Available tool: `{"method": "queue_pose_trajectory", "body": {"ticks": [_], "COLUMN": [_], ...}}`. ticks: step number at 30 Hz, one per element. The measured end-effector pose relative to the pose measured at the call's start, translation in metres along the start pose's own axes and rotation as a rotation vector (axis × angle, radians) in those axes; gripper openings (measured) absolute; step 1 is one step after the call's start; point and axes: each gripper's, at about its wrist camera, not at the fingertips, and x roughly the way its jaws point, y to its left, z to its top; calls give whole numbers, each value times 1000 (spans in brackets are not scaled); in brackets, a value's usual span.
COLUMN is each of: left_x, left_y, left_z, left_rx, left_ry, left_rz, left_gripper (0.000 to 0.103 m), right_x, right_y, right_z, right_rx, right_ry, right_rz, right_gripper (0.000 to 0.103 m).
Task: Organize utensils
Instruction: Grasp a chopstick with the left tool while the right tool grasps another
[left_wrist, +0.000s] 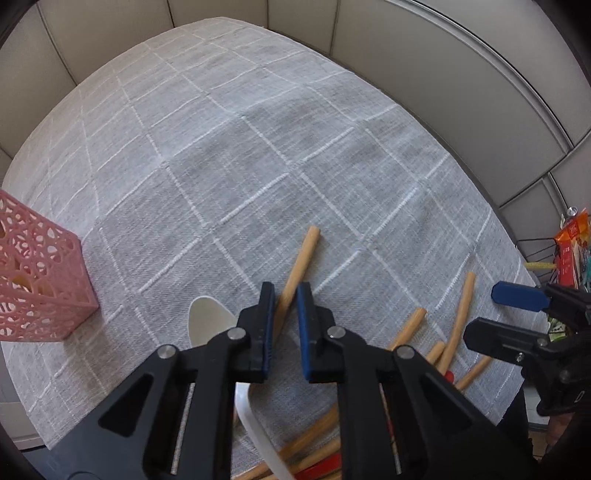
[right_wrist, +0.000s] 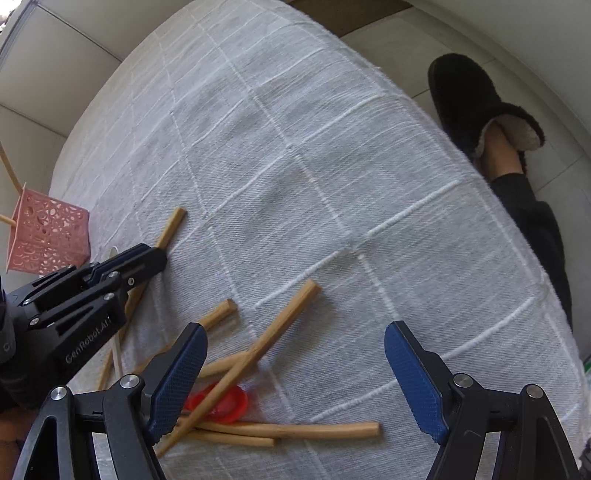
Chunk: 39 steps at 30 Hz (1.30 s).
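My left gripper (left_wrist: 286, 291) points down at the grey checked tablecloth (left_wrist: 258, 147) and is shut on a wooden handle (left_wrist: 304, 254) that lies slanted on the cloth. In the right wrist view the left gripper (right_wrist: 157, 258) covers the middle of that wooden handle (right_wrist: 173, 225). A white spoon (left_wrist: 208, 319) lies just left of its fingers. My right gripper (right_wrist: 295, 330) hangs open over a loose pile of several wooden handles (right_wrist: 280, 325) and a red spoon bowl (right_wrist: 225, 404); from the left wrist the right gripper (left_wrist: 498, 315) shows at the right edge. A pink lattice holder (left_wrist: 40, 291) stands far left.
The pink holder (right_wrist: 50, 236) has wooden sticks leaning in it. The table's edge curves close on the right, with a person's foot in a black slipper (right_wrist: 476, 107) on the tiled floor beyond. Colourful packets (left_wrist: 569, 243) sit past the right table edge.
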Motion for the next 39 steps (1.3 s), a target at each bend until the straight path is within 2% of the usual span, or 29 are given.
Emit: {"method": "queue_pose_trajectory", "body": {"ticks": [3,6,9,10,11,13,15,18,22,25,31,39], "left_x": [1,4,5,6,7,7,4,6,6,-5,-40,-107], "left_y": [12,25,34,37,39,40,42,45,42,46,56,60], "left_z": [1,0,1,0,-1,-2,-4,-3,0,0,-1,-15], "left_rx": [-53,-112,-149,-156,-159,-161,-162,-162,-176,-194,-234,-260], "left_ry": [2,0,-2,-3,-5,-10,-16,-19,-23,-55,-154,-315], "left_rz": [29,16,0,-2,-6,-17,-18,-16,-9,-13,-44,-62], "left_gripper": [12,11,11,11,11,11,11,11,11,10,10,9], "right_x": [6,10,13,14,17,17,21,23,23,11,-27,-74], "right_y": [5,14,23,26,28,32,35,35,37,45,71,100], "right_z": [4,9,14,15,17,20,23,28,35,40,39,28], "right_rx": [21,22,25,25,25,27,16,25,39,14,-55,-145], "right_ry": [-2,-15,-38,-47,-44,-61,-58,-64,-74,-122,-221,-353], "right_rz": [-2,-24,-82,-94,-113,-155,-153,-140,-70,-49,-1,43], "right_gripper": [78,69,63,56,43,37,24,14,10,8,8,8]}}
